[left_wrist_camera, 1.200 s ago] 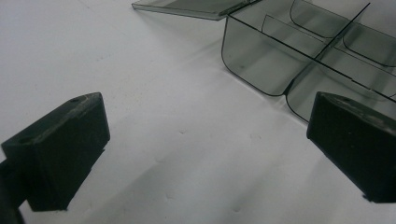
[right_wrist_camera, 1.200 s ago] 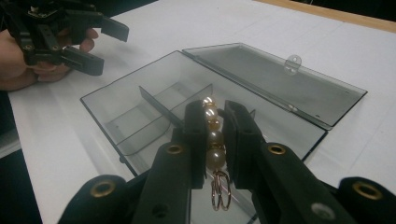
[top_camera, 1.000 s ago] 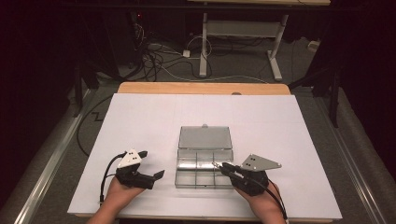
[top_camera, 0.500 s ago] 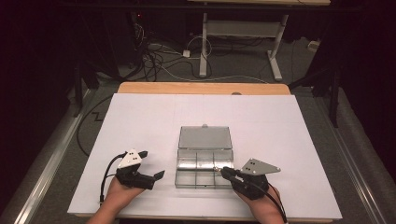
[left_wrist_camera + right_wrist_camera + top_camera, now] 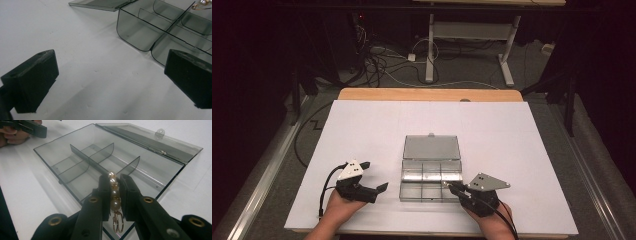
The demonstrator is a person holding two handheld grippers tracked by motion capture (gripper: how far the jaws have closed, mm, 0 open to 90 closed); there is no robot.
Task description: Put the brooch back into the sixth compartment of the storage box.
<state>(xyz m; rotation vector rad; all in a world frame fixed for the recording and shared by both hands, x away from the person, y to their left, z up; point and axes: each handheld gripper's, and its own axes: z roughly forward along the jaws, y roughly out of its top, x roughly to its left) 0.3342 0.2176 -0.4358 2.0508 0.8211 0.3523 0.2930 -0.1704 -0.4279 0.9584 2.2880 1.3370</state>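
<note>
A clear grey compartment box (image 5: 430, 179) lies open on the white table, its lid (image 5: 431, 148) folded flat behind it. My right gripper (image 5: 448, 185) hovers over the box's near right corner, shut on a short string of pearls (image 5: 113, 192) with gold rings hanging from its lower end. In the right gripper view the gripper (image 5: 112, 178) points over the near right compartment. My left gripper (image 5: 374, 176) rests on the table just left of the box, jaws wide open and empty. In the left gripper view the gripper (image 5: 110, 75) faces the box wall (image 5: 136, 32).
The white sheet (image 5: 362, 125) covers the table, with a wooden edge (image 5: 427, 94) at the far side. Cables and a desk frame (image 5: 467, 45) sit on the floor beyond. The hand on the left gripper (image 5: 12, 133) lies close to the box's left side.
The right gripper with the pearls has shifted slightly toward the near edge of the box. The left gripper has stayed put.
</note>
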